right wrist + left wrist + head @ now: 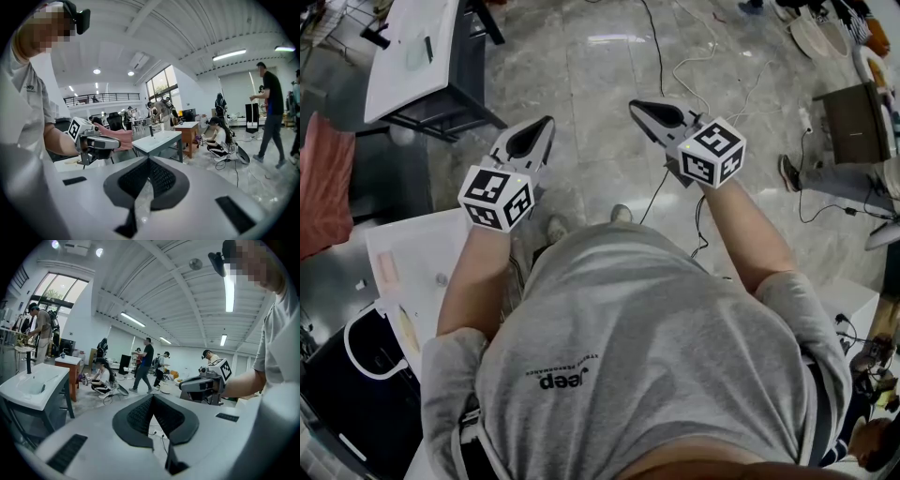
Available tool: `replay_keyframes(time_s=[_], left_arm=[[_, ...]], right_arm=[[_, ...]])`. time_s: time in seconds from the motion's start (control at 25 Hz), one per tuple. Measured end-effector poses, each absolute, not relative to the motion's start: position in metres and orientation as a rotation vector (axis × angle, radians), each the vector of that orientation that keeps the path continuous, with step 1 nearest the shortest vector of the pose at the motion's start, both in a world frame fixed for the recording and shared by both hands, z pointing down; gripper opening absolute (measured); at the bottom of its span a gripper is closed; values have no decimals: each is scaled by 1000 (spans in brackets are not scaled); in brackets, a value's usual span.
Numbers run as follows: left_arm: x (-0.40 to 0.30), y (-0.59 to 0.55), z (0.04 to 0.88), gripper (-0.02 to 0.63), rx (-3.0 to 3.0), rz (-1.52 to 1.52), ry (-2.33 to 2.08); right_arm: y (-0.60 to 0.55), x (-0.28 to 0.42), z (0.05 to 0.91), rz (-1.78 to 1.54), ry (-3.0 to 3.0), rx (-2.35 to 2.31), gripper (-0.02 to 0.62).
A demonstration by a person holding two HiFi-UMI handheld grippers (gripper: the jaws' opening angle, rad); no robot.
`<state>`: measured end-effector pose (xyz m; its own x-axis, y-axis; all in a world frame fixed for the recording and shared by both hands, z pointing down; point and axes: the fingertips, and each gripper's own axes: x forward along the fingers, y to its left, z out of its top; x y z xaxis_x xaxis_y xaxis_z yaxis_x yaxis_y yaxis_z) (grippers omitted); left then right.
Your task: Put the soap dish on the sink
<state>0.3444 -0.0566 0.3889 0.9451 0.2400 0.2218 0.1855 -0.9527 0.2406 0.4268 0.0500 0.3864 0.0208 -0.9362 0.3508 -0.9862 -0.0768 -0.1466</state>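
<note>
- The marble floor (pixel 600 66) is crossed by loose cables (pixel 657 47). A carry across it could be upset if a foot were caught in one.
- The sink (pixel 398 66), a white basin on a dark stand, is seen ahead and to the left, well apart from both tongs. Because so much open floor lies between, a weak grip would probably fail on the way rather than at the set-down.
- A white counter (pixel 422 248) is seen just beside the person's left arm, with several small things lying on it.
- The left tongs (pixel 152 398) are clenched on nothing, tips pressed together. The right tongs (pixel 149 160) are likewise closed and empty. If either were brought to the dish unopened, the dish would be shoved rather than gripped.
- The soap dish cannot be made out with certainty, and it is held by neither tongs. A pale oblong thing (pixel 403 330) on the counter is judged the likeliest candidate, so the wrong item might be picked up. If that is the dish, it lies flat with its long axis roughly fore and aft as the person faces. A grip taken at one end could let it tip.
</note>
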Motion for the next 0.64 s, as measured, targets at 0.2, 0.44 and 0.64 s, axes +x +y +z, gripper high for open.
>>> replay_keyframes(time_s=[0.2,0.44,0.64], left_arm=[[342,-57,390,14,2884,372,321],[340,-60,392,14,2884,370,314],[340,-62,392,14,2883,368,310]], right_arm=[[48,425,386,549,-2036,2135,49],[43,422,388,548,-2045,2121,49],[40,422,388,546,-2053,2114,49]])
